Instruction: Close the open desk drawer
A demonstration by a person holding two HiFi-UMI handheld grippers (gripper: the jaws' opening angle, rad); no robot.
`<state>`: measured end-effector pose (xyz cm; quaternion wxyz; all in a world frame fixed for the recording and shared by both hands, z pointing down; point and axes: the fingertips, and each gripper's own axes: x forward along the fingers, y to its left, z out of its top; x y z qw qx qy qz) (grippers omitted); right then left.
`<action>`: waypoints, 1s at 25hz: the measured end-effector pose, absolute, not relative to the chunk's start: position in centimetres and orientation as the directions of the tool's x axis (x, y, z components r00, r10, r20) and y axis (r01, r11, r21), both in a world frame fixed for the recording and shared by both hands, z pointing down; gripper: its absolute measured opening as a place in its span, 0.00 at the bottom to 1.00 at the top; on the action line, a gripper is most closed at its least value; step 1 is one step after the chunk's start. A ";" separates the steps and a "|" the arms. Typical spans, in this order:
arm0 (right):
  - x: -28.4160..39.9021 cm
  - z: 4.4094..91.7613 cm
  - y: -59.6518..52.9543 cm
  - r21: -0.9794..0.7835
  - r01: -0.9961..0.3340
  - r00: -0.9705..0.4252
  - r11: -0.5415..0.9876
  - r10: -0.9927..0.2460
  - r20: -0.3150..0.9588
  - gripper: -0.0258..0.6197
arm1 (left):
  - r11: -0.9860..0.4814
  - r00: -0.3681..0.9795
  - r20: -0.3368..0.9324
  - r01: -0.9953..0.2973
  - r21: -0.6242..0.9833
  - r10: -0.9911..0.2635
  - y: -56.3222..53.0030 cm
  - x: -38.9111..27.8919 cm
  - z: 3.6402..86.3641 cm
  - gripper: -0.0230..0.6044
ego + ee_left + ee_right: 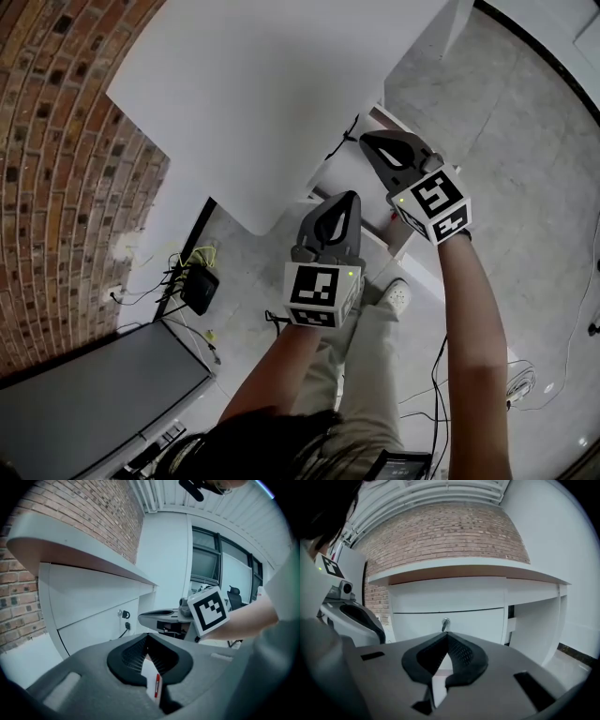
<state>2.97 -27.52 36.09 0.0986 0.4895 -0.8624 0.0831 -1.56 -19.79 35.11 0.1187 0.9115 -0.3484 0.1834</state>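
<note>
Right gripper view: drawer (454,625) front dead ahead under the white desk top (468,571), with a key (446,623) sticking out just above the jaw tips. Jaws of the right gripper (447,635) are pressed together, nothing held. Head view: drawer juts from under the desk top, right gripper over it. The left gripper (351,197) is nearer and to its left, jaws also together, empty. Brick wall (66,141) far left; black box (199,287) with cables (178,267) below it.
</note>
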 end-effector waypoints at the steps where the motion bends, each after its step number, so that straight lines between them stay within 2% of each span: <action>1: 3.1 35.9 -27.1 -0.045 -0.861 -0.501 0.507 -0.828 0.250 0.05 | -0.729 0.691 0.417 -0.679 0.092 -0.591 -19.7 -1.5 35.1 0.05; 7: 4.3 35.2 -23.9 -0.028 -0.871 -0.480 0.490 -0.840 0.252 0.05 | -0.736 0.702 0.407 -0.670 0.098 -0.584 -18.8 -0.3 34.6 0.05; 17: 7.9 32.5 -17.2 -0.107 -0.925 -0.378 0.364 -0.908 0.182 0.05 | -0.774 0.747 0.380 -0.623 0.116 -0.545 -15.6 3.3 33.0 0.05; 25: 8.6 30.0 -12.5 -0.080 -0.941 -0.337 0.327 -0.922 0.192 0.05 | -0.821 0.806 0.312 -0.558 0.118 -0.503 -12.8 5.8 29.1 0.05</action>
